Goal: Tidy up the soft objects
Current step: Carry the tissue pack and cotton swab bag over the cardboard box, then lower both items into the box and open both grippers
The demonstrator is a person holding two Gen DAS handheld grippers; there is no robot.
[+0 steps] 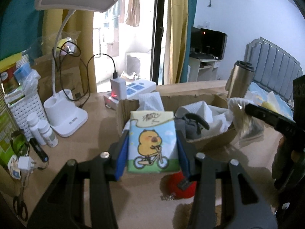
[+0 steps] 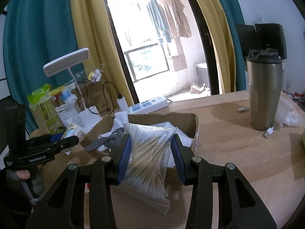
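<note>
My left gripper (image 1: 152,143) is shut on a tissue pack (image 1: 153,141) printed with a yellow cartoon animal on a bicycle, held above the table in front of a cardboard box (image 1: 209,140). My right gripper (image 2: 150,147) is shut on a clear bag of cotton swabs (image 2: 146,152), held just before the same cardboard box (image 2: 188,122). The box holds white towels (image 1: 204,112) and a grey cloth (image 1: 188,127). A red soft object (image 1: 177,185) lies on the table under my left gripper. The right gripper with its bag (image 1: 246,122) shows at the right of the left wrist view.
A white desk lamp (image 1: 64,114) and a power strip (image 1: 137,89) stand behind the box. Small white bottles (image 1: 42,131), a perforated white basket (image 1: 24,108) and scissors (image 1: 20,204) crowd the left. A steel tumbler (image 2: 265,91) stands on the right.
</note>
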